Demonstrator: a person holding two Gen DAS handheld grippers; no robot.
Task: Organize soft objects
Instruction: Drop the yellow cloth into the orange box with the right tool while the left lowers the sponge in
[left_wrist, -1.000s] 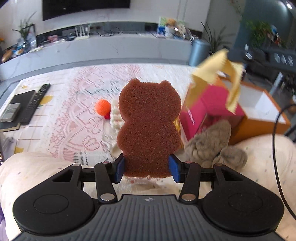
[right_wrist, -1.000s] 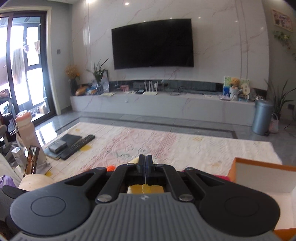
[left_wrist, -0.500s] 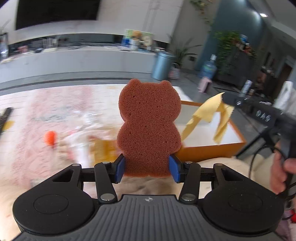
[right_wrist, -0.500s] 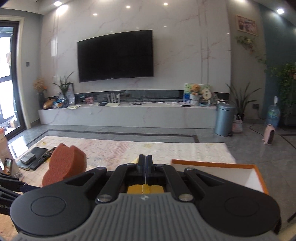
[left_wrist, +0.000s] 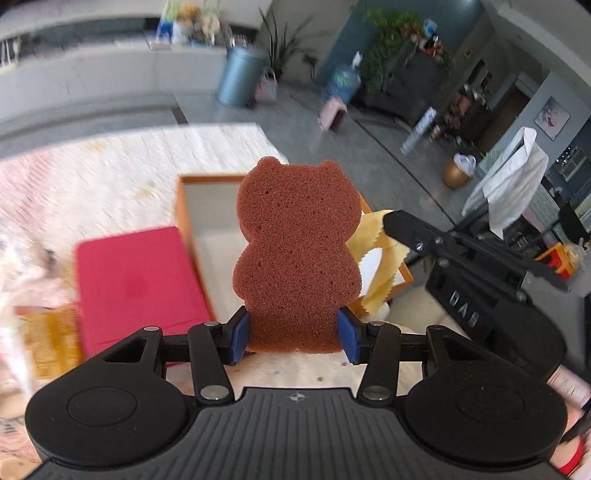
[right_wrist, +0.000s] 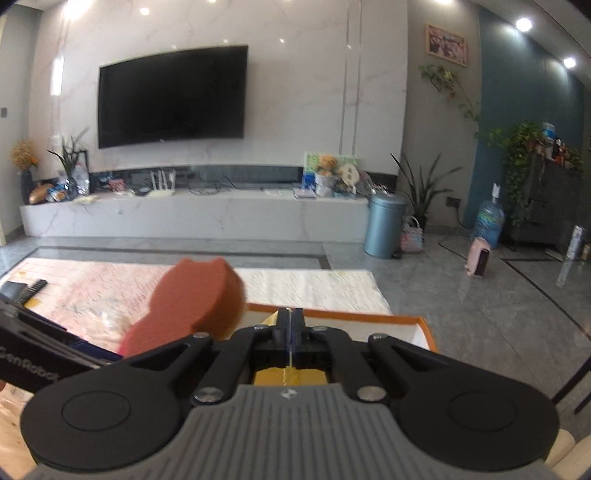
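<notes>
My left gripper (left_wrist: 293, 338) is shut on a brown bear-shaped sponge (left_wrist: 297, 251), held upright above an orange-rimmed white box (left_wrist: 181, 206). The sponge also shows in the right wrist view (right_wrist: 192, 299), at the left. My right gripper (right_wrist: 290, 325) is shut on a yellow cloth (right_wrist: 288, 376); in the left wrist view the cloth (left_wrist: 376, 269) hangs from that gripper (left_wrist: 388, 221) over the box's right side. The box rim shows in the right wrist view (right_wrist: 369, 315) just beyond the fingers.
A red box (left_wrist: 136, 280) lies left of the orange-rimmed box, with blurred soft things further left. A pale patterned rug (right_wrist: 314, 288) covers the floor. A blue bin (right_wrist: 384, 225) and TV bench (right_wrist: 184, 214) stand behind. A remote (right_wrist: 31, 288) lies far left.
Both grippers have swung right, from over the rug and toys to over the orange-rimmed box. The sponge and the yellow cloth stay gripped. The sponge now sits closer to the right gripper.
</notes>
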